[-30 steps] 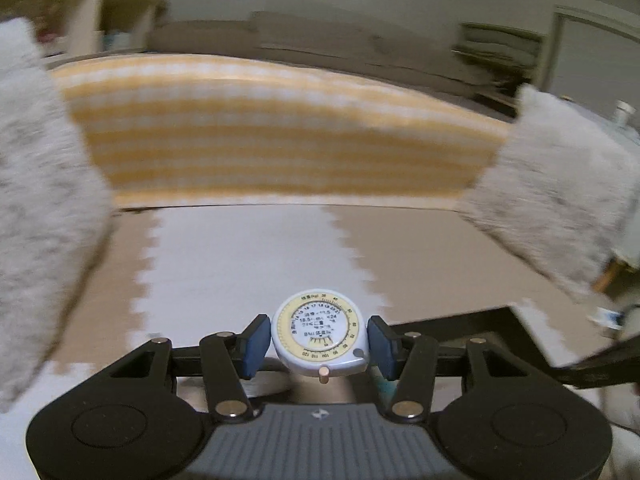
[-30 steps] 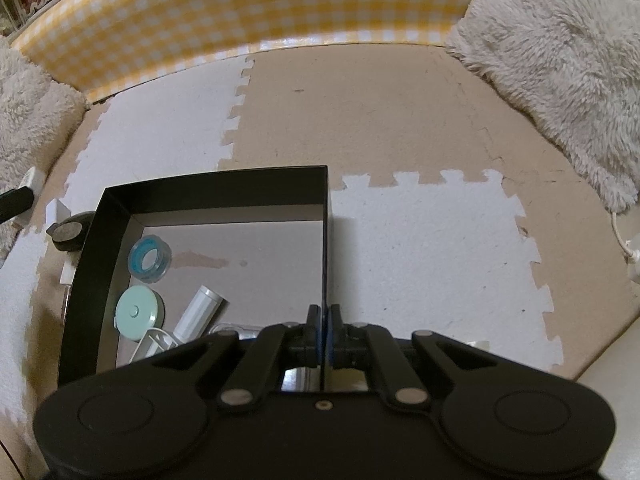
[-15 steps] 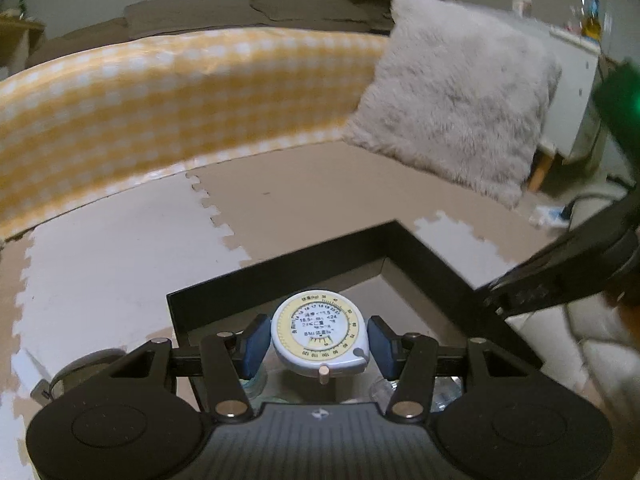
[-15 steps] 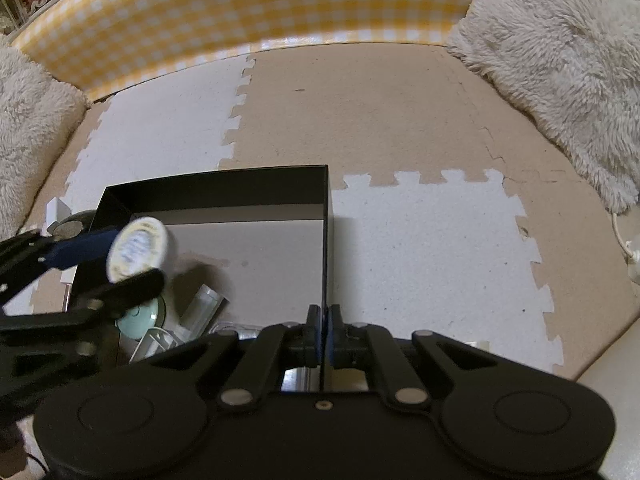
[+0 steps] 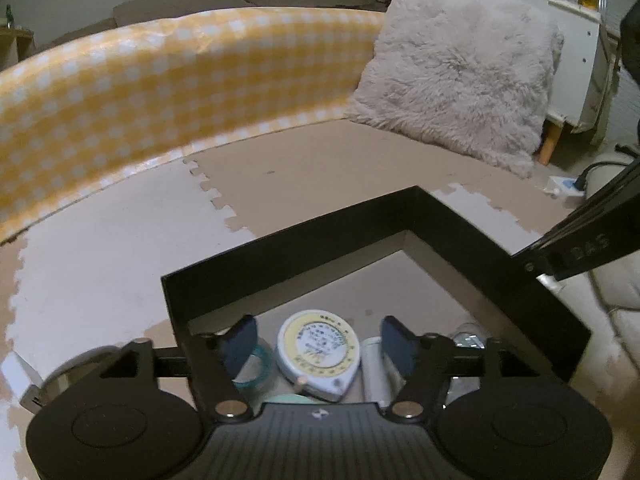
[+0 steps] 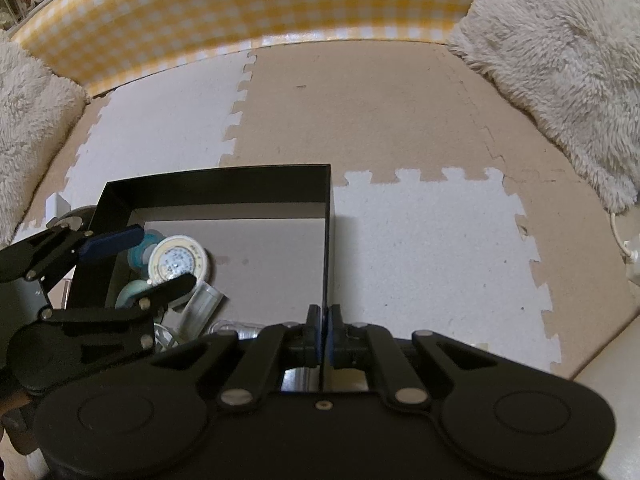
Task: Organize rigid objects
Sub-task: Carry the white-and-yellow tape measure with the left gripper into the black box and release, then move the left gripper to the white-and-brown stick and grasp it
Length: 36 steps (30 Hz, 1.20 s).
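Observation:
A round white and yellow tape measure point(image 5: 318, 352) lies inside the black box point(image 5: 304, 248), resting on other items. My left gripper point(image 5: 318, 340) is open above it, its blue pads apart from the tape measure on both sides. The right wrist view shows the tape measure point(image 6: 178, 260) between the spread left fingers point(image 6: 116, 240). My right gripper point(image 6: 323, 332) is shut on the right wall of the black box point(image 6: 329, 240). A blue ring point(image 5: 254, 368) and a white tube point(image 5: 374, 372) lie beside the tape measure.
A yellow checked cushion point(image 6: 240, 12) runs along the back. Fluffy grey pillows stand at the right point(image 6: 568, 56) and left point(image 6: 28, 132). A dark round object point(image 5: 76, 368) and a white block point(image 6: 56, 204) lie outside the box's left side. The floor is puzzle foam mat.
My left gripper moved over the box, lowered and opened, releasing the tape measure, which now lies in the box. The right gripper has not moved.

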{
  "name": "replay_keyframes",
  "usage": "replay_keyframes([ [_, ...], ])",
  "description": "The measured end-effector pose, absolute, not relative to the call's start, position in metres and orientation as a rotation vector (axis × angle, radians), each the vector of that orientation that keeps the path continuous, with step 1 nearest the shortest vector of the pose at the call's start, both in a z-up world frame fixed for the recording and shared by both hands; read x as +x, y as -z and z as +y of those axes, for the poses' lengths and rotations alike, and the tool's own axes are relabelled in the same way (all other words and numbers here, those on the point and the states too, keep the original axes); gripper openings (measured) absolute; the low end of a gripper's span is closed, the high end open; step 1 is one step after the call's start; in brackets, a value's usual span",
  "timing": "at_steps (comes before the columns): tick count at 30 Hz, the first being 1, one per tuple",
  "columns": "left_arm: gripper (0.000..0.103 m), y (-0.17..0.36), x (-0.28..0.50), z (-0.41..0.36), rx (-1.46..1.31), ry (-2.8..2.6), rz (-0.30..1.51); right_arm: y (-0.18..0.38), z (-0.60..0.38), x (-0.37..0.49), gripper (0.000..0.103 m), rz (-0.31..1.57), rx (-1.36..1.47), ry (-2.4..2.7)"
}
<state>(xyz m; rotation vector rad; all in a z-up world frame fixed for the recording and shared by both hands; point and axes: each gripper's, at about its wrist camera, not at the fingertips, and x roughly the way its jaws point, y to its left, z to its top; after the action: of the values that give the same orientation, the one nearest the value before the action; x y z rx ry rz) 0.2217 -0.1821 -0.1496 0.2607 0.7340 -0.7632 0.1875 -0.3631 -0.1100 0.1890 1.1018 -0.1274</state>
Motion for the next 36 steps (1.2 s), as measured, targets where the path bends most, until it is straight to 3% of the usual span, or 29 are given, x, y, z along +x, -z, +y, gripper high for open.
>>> replay_keyframes([
  [4, 0.078, 0.147, 0.22, -0.18, 0.25, 0.772, 0.754, 0.11, -0.362, 0.187, 0.004, 1.101, 0.188, 0.127],
  [6, 0.086, 0.144, 0.22, -0.179, 0.244, 0.774, 0.765, 0.111, -0.363, 0.187, 0.004, 1.1, 0.191, 0.126],
  [15, 0.103, 0.133, 0.214, -0.18, 0.24, 0.777, 0.785, 0.111, -0.364, 0.187, 0.004, 1.098, 0.196, 0.122],
  [36, 0.103, 0.112, 0.217, -0.172, 0.183, 0.712, 0.782, 0.111, -0.364, 0.187, 0.004, 1.098, 0.196, 0.122],
])
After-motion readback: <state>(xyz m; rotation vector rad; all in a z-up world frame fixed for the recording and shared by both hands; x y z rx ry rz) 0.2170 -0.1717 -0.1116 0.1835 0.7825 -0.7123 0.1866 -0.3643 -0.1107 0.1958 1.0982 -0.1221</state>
